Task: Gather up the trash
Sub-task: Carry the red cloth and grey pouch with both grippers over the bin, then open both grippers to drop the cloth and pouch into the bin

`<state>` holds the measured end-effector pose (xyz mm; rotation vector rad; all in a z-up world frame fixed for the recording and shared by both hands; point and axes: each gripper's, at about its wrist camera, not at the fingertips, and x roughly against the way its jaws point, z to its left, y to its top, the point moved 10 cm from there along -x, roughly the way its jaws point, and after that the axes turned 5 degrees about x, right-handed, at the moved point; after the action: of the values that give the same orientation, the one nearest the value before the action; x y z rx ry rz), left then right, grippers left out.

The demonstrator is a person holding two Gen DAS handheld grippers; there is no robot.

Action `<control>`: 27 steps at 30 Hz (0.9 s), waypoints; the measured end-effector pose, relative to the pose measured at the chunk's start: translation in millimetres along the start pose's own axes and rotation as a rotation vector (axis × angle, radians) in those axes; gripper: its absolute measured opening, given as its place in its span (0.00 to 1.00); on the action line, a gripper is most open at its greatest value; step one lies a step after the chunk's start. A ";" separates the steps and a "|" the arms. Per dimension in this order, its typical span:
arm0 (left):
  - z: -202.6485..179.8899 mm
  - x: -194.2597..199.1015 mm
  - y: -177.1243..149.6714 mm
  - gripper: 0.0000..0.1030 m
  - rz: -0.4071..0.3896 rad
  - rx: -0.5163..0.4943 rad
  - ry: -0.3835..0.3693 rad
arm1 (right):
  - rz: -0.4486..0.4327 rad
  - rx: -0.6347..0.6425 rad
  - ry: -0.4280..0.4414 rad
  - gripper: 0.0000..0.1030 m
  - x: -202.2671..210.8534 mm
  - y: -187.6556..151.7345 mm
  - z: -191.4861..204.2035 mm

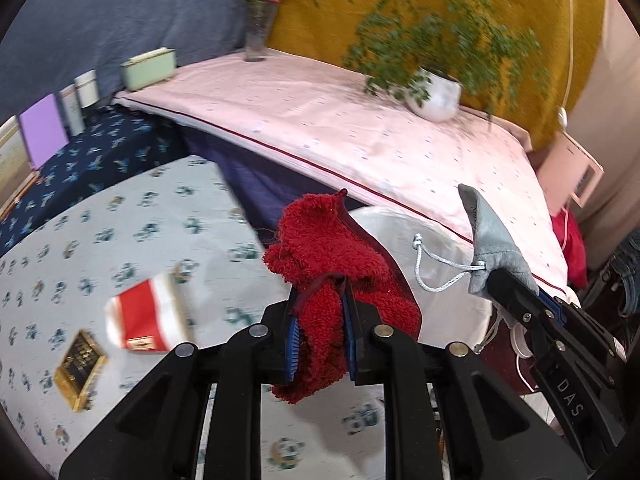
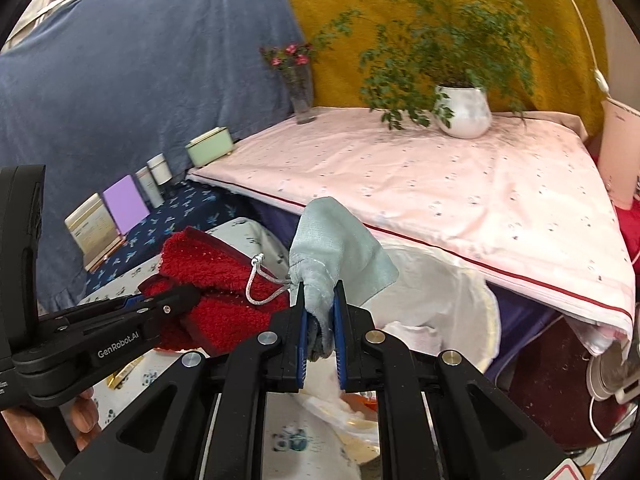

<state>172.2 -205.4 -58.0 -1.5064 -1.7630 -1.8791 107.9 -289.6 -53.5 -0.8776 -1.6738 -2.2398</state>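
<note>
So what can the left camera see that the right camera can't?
Only the left wrist view shows the red-and-white packet and the dark gold-edged box lying on the patterned sheet. Only the right wrist view shows the person's hand. Both show the red towel, the grey pouch, the potted plant and the flower vase.

Each fisheye looks forward along its own gripper's fingers, close above the patterned table. The left wrist view faces the pink-covered table (image 1: pixel 360 128) from the left, the right gripper (image 1: pixel 500 276) at its right edge. The right wrist view faces the same surface, the left gripper (image 2: pixel 188 296) at its left. Both share the potted plant (image 1: pixel 434 96) and flower vase (image 2: pixel 300 92).
</note>
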 end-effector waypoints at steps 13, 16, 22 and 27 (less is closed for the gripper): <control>-45.1 -41.9 -3.6 0.39 0.030 -0.065 -0.008 | 0.023 -0.066 -0.047 0.10 -11.6 -9.5 -50.6; -42.1 -44.5 -2.7 0.45 0.028 -0.054 -0.002 | 0.030 -0.068 -0.048 0.10 -15.7 -9.7 -51.8; -31.1 -48.1 -1.4 0.50 0.030 -0.032 0.013 | 0.051 -0.069 -0.038 0.11 -28.1 -12.0 -50.6; -20.0 -45.7 -1.2 0.55 0.024 -0.013 0.029 | 0.069 -0.066 -0.031 0.16 -38.0 -15.3 -45.5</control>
<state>182.6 -244.0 -87.8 -1.4899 -1.7167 -1.8945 115.6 -333.4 -95.6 -0.9753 -1.5655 -2.2580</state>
